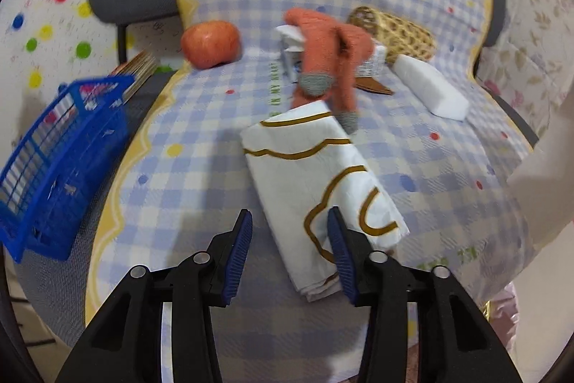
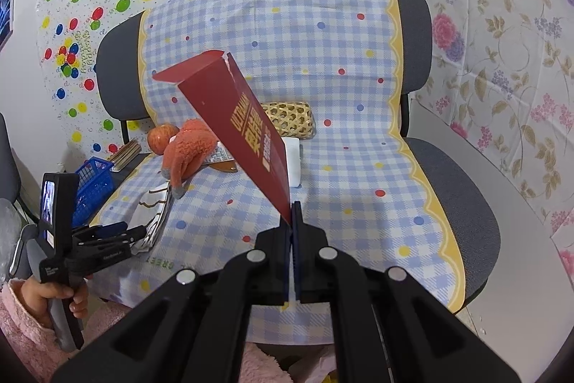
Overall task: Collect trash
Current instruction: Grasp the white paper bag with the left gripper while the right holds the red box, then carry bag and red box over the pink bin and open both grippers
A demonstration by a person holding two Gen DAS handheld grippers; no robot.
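Chair [image 2: 462,189] draped with a checked cloth [image 2: 323,60]; balloon and floral sheets cover the walls. On the cloth: apple [image 1: 210,42], orange toy [image 1: 328,58], basket [image 1: 394,30], white block [image 1: 430,88], folded towel [image 1: 323,189]. Left gripper [image 1: 290,228]: jaws apart, over the towel's near end. Right gripper [image 2: 291,214]: jaws clamped on a red carton [image 2: 247,128], held above the seat.

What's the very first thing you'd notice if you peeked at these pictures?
A big red carton sticking up, pinched in the shut right gripper above the checkered chair. Next, the orange plush toy beside the apple at the back of the seat, and the open left gripper over a folded white cloth.
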